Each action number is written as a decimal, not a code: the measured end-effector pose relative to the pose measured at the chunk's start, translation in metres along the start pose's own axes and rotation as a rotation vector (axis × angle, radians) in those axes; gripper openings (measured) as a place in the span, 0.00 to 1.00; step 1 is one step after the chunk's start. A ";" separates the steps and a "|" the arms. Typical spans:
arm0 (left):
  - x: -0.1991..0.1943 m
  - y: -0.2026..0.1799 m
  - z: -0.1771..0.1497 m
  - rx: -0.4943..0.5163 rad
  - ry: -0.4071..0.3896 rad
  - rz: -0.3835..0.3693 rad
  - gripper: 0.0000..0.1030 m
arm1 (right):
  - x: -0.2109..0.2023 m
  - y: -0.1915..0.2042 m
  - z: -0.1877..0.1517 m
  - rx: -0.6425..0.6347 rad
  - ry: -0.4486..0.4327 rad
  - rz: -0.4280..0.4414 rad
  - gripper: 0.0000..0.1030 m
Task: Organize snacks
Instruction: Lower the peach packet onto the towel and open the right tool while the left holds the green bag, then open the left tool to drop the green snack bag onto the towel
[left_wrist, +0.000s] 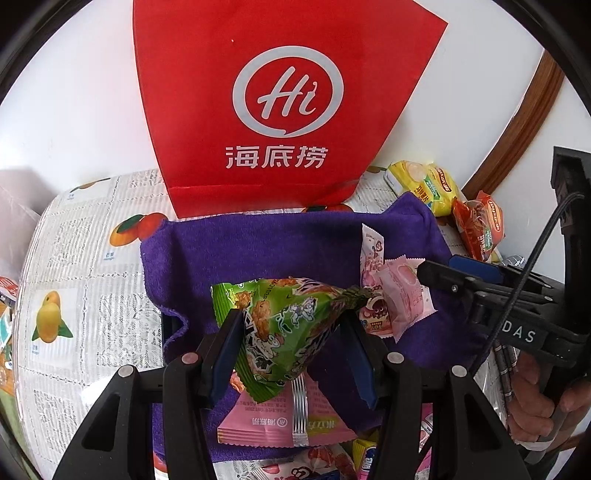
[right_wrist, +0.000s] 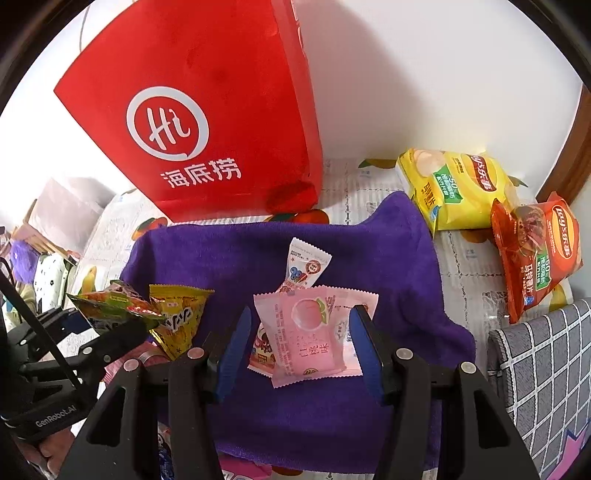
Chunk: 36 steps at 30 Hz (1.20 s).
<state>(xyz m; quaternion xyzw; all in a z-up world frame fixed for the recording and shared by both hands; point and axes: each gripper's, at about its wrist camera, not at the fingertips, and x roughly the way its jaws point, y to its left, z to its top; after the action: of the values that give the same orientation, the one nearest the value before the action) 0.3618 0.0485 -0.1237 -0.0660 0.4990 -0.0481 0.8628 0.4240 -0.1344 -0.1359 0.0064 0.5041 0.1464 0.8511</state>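
Two grippers work over a purple towel (right_wrist: 295, 413) spread on a table (left_wrist: 88, 266) covered with a fruit-print cloth. The left gripper (left_wrist: 291, 332) has its jaws partly closed on a green packet (left_wrist: 284, 317), the blue pads pressing its sides, so the packet hangs lifted above the towel's near edge. Under it a pink packet (left_wrist: 273, 421) lies flat on the towel (printed side down, seam up).

The right gripper (right_wrist: 301, 350) stands with its jaws apart on either side of a pink peach snack (right_wrist: 306, 332); in the right wrist view the pads clear the wrapper on both sides, and the snack rests on the towel near its middle. It lies on top of a small white-and-pink sachet (right_wrist: 304, 266), whose upper end sticks out toward the towel's far edge. A hand (left_wrist: 539, 402) grips the right gripper's handle at the table's right side.

A red paper bag (left_wrist: 280, 103) stands upright at the table's far edge, just behind the towel. At the far right corner a yellow chip bag (right_wrist: 454, 188) and a red chip bag (right_wrist: 535, 251) lie side by side, off the towel. More wrapped snacks (left_wrist: 325, 461) crowd the table's near edge, partly hidden by the gripper.
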 end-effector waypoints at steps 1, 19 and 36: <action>0.000 0.000 0.000 0.000 0.001 0.000 0.50 | -0.001 0.000 0.000 0.000 -0.001 0.002 0.54; -0.006 0.002 0.004 -0.028 0.003 -0.032 0.55 | -0.002 0.015 -0.003 -0.028 0.008 0.000 0.54; -0.047 0.001 0.007 -0.035 -0.088 -0.017 0.68 | -0.059 0.009 -0.053 0.031 -0.046 -0.032 0.54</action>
<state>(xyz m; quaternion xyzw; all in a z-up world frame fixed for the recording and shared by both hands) 0.3447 0.0571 -0.0802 -0.0876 0.4609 -0.0439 0.8820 0.3496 -0.1483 -0.1097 0.0147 0.4868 0.1249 0.8644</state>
